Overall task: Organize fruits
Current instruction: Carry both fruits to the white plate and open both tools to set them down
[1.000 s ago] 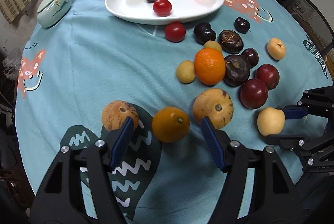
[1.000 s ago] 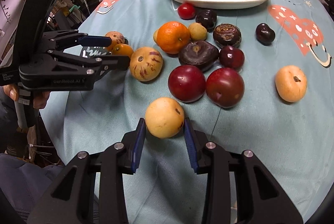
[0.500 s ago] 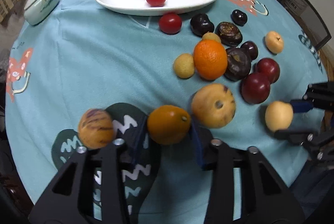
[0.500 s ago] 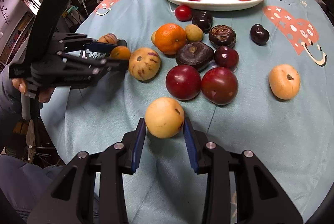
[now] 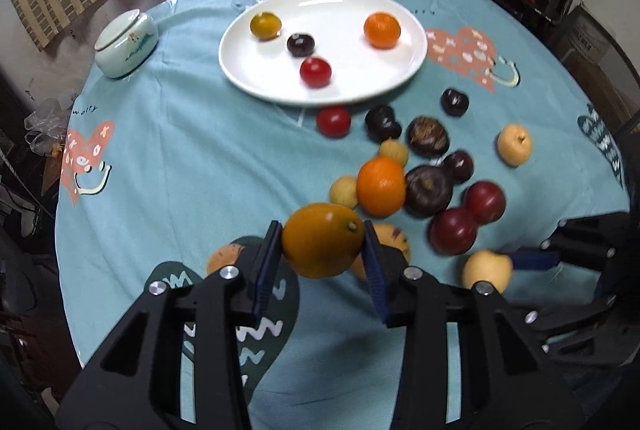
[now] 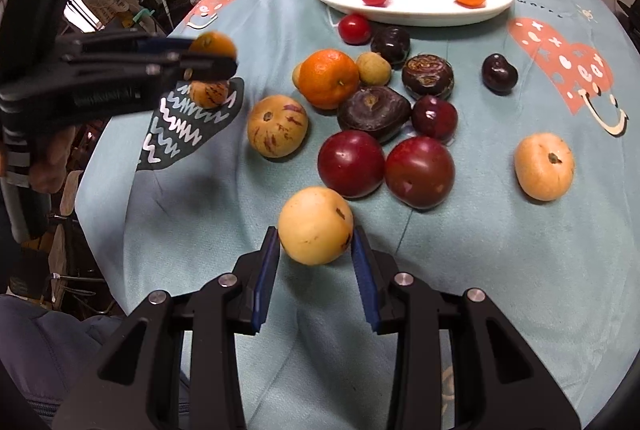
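The left gripper (image 5: 323, 245) points steeply down, its two blue pads pressed against the sides of an orange fruit (image 5: 322, 240) held clear above the tablecloth (image 5: 168, 157). In the right wrist view a hand (image 6: 48, 161) grasps that gripper's handle beyond the cloth's edge (a striped cuff shows at the wrist). The right gripper (image 6: 315, 250) also tilts steeply down, low over the tablecloth near its closest edge, its blue pads clamped on either side of a pale yellow fruit (image 6: 315, 226) that rests on the cloth.
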Tool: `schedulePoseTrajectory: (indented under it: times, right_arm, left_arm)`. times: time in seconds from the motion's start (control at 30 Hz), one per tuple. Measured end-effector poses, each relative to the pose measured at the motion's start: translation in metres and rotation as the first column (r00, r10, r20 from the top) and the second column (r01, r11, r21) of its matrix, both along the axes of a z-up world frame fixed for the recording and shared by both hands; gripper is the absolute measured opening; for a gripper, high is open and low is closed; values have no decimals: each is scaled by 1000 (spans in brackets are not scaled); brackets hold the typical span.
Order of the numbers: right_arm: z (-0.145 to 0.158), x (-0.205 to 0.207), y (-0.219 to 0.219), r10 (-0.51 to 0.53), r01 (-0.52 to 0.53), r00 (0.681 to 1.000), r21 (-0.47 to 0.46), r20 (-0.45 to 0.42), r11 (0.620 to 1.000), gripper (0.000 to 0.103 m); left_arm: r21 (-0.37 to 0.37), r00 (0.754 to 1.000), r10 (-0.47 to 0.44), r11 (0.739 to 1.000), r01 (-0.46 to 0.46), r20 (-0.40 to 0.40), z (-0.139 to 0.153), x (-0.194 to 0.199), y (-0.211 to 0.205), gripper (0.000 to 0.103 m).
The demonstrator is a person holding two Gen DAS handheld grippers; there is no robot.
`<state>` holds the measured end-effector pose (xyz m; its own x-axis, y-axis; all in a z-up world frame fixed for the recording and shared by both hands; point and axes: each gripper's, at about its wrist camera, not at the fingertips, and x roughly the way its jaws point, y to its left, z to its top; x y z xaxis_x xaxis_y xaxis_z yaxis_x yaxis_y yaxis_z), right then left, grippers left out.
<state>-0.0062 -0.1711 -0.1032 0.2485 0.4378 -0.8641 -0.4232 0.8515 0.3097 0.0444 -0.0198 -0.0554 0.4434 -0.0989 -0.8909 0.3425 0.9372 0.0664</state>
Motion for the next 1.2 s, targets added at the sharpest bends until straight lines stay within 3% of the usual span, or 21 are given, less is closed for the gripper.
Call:
schedulePoseTrajectory:
  times: [0.3,0.67,1.03,1.2]
  right_arm:
    - [24,19,-19,-22,20,999,44,46,999,37]
    - [79,108,-42,-93,78,968,71,232,994,37]
    - [74,146,-48,-124,107,965,84,229,991,37]
    - [67,148,-47,-126,113,969,73,213,991,37]
  left_arm:
    - [-9,1000,-6,1000,6,22,18,24,-25,40]
    - [-96,991,105,991,-97,82,53,105,-17,40]
    - [-102,980,189,978,-182,57,43,138,-1,40]
    - [-97,984,172,981,-167,44,38,137,-6,40]
